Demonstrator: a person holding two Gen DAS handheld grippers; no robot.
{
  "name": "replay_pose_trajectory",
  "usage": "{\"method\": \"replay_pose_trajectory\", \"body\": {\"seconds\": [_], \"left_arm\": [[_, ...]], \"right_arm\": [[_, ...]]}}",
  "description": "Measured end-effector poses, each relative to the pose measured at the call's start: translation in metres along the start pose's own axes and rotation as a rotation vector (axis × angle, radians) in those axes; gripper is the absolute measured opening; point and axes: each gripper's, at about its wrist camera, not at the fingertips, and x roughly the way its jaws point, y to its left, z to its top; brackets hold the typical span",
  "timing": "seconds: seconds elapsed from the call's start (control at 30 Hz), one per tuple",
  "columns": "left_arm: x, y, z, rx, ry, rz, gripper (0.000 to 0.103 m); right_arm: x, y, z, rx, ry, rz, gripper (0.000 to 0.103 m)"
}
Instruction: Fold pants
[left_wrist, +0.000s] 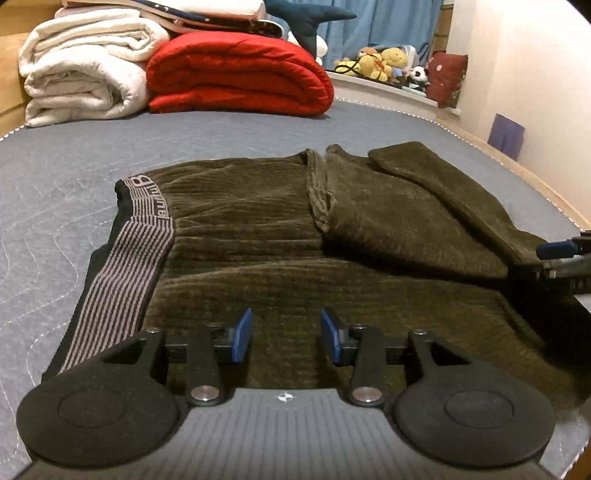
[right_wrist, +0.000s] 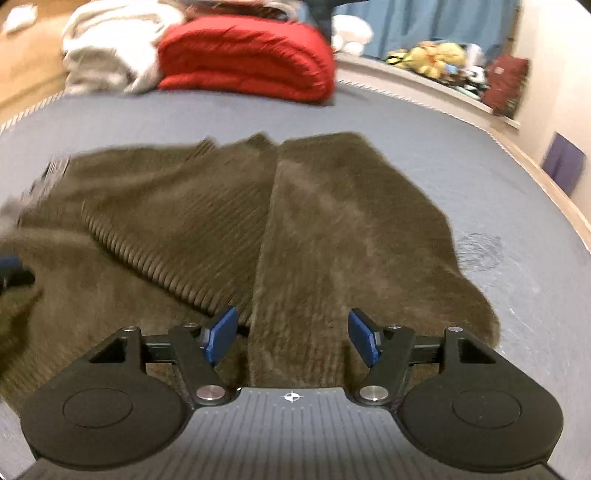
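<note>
Left gripper (left_wrist: 286, 336): nearest my lens; blue pads apart, holding nothing, over the fabric.
Right gripper (right_wrist: 291, 338): jaws wider, nothing held; folded-over leg lies below the gap.
Pants: dark olive ribbed corduroy pants (left_wrist: 258, 236) lie on the grey quilted mattress (left_wrist: 221, 133), striped elastic waistband (left_wrist: 122, 266) at left, legs doubled back.
Risk: I judge the uneven leg ends (left_wrist: 406, 173) may slide apart if I pinch only the top layer.
Background: red folded quilt (left_wrist: 236, 74), well apart.

The pants (left_wrist: 280, 236) lie flat on the bed (left_wrist: 221, 133), waistband (left_wrist: 122, 273) to the left, legs folded over to the right. Behind them, two folded blankets (left_wrist: 236, 74) sit side by side. Stuffed toys (left_wrist: 384, 62) line the ledge beyond.
</note>
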Motion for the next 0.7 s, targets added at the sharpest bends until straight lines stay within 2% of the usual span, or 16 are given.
{"method": "replay_pose_trajectory", "body": {"seconds": [0.07, 0.1, 0.13, 0.2, 0.37, 0.4, 0.53, 0.7], "left_arm": [[0.012, 0.005, 0.008, -0.024, 0.007, 0.002, 0.046], [0.016, 0.005, 0.01, -0.032, 0.012, 0.005, 0.046], [0.021, 0.005, 0.013, -0.036, 0.016, 0.006, 0.046], [0.023, 0.005, 0.015, -0.032, 0.017, 0.006, 0.046], [0.026, 0.001, 0.016, -0.013, 0.018, 0.002, 0.047], [0.026, 0.001, 0.016, -0.014, 0.019, 0.001, 0.048], [0.027, -0.001, 0.016, -0.012, 0.024, -0.009, 0.049], [0.027, -0.005, 0.017, -0.015, 0.031, -0.013, 0.049]], "right_arm": [[0.008, 0.006, -0.003, -0.068, 0.008, -0.038, 0.067], [0.015, 0.007, -0.005, -0.088, 0.032, -0.073, 0.061], [0.021, 0.006, -0.005, -0.093, 0.057, -0.09, 0.044], [0.024, 0.001, -0.005, -0.058, 0.071, -0.042, 0.032], [0.011, -0.012, -0.001, -0.016, 0.042, -0.006, 0.016], [0.005, -0.018, -0.001, 0.007, 0.035, 0.006, 0.007], [-0.02, -0.055, -0.013, 0.108, 0.01, 0.023, 0.007], [-0.041, -0.105, -0.044, 0.195, 0.055, -0.04, 0.007]]}}
